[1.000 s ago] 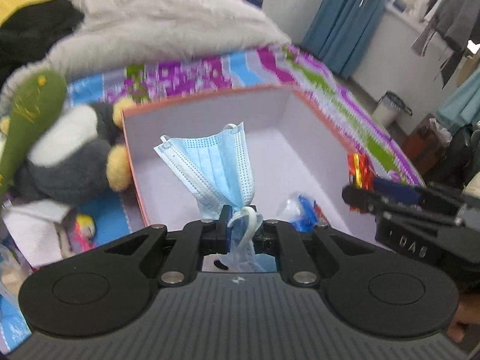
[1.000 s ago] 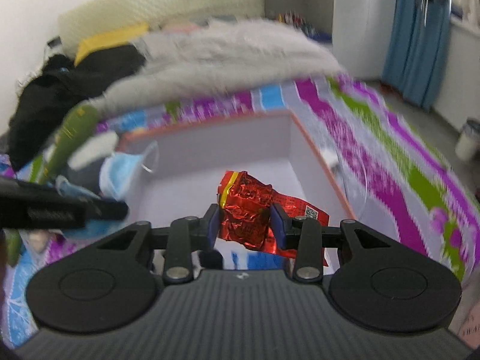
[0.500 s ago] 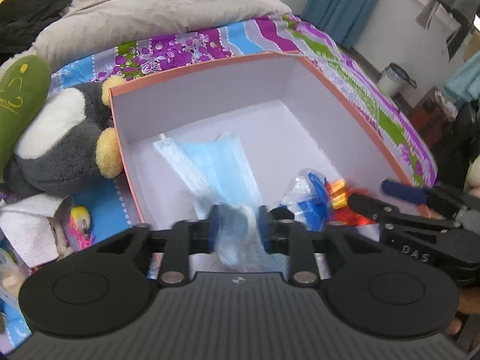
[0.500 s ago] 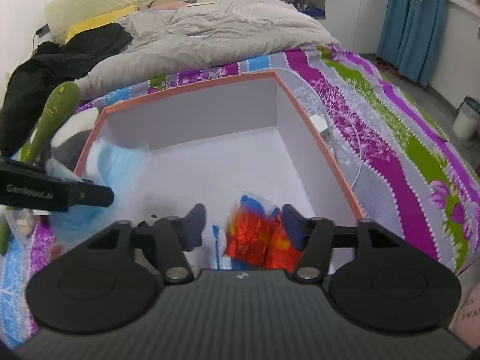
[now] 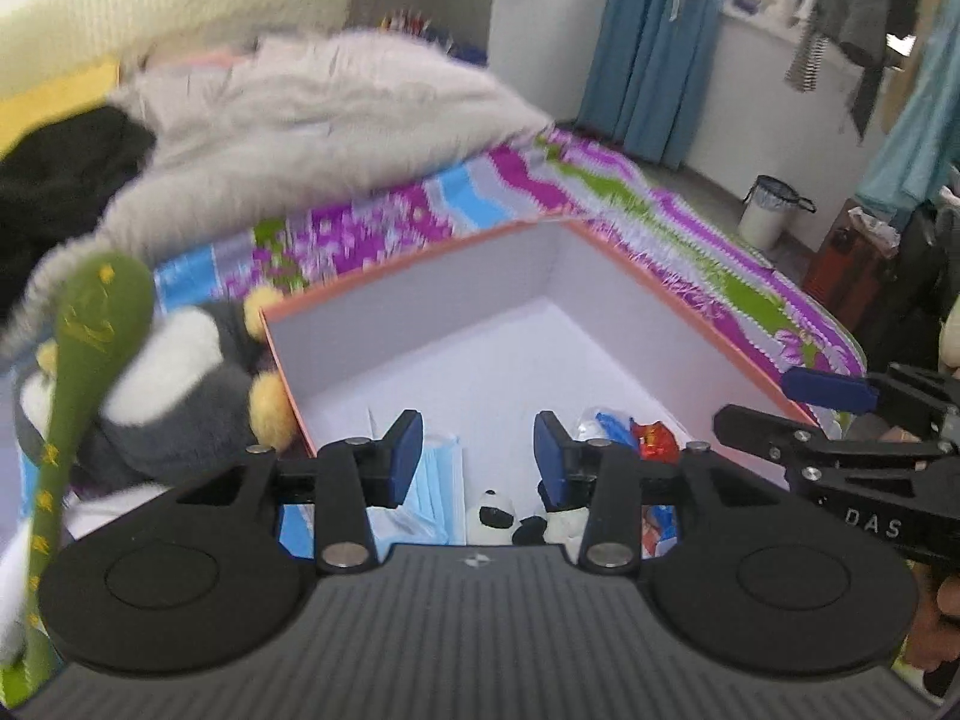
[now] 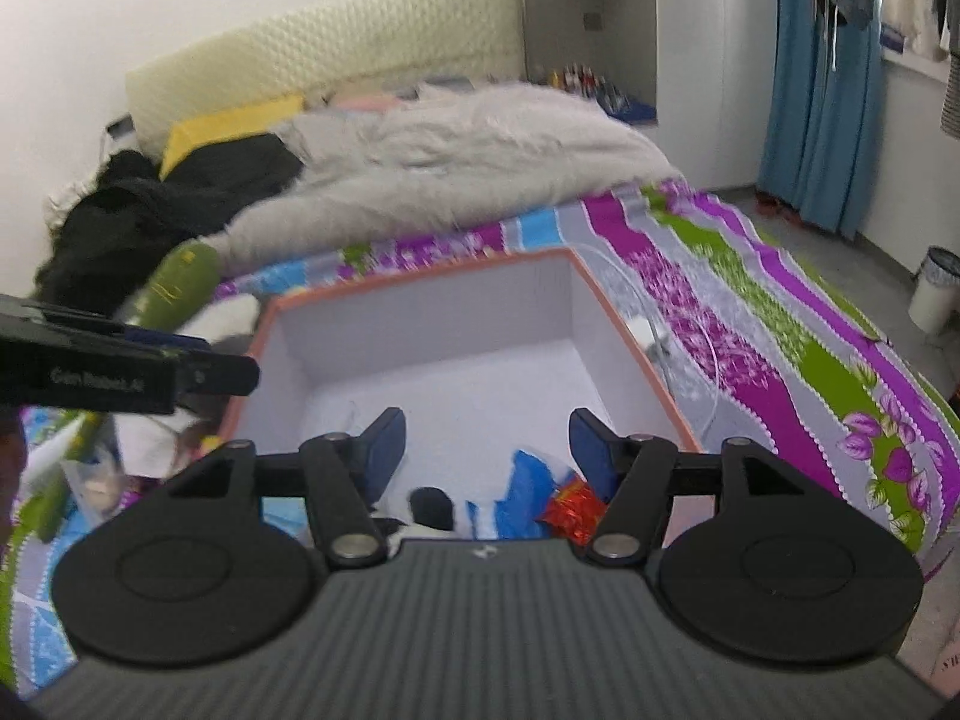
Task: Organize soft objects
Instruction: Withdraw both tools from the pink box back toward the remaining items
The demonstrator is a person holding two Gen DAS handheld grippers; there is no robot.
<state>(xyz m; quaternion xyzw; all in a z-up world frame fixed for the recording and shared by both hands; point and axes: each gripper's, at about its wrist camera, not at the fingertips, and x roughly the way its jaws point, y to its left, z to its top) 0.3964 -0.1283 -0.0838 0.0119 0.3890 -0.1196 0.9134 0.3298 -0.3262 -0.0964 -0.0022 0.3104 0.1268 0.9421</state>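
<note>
Our left gripper point(image 5: 474, 450), jaws opening and empty, hovers above the blue face mask point(image 5: 441, 483) lying at the box's point(image 5: 690, 324) near edge.

— What can't we make out?
— The face mask point(image 5: 441, 483) in the box point(image 5: 660, 294) is half hidden behind our left gripper point(image 5: 477, 450).
— And the small panda toy point(image 6: 429, 510)?
— Our right gripper's body cuts it off; the duvet point(image 6: 456, 150) is blurred.
</note>
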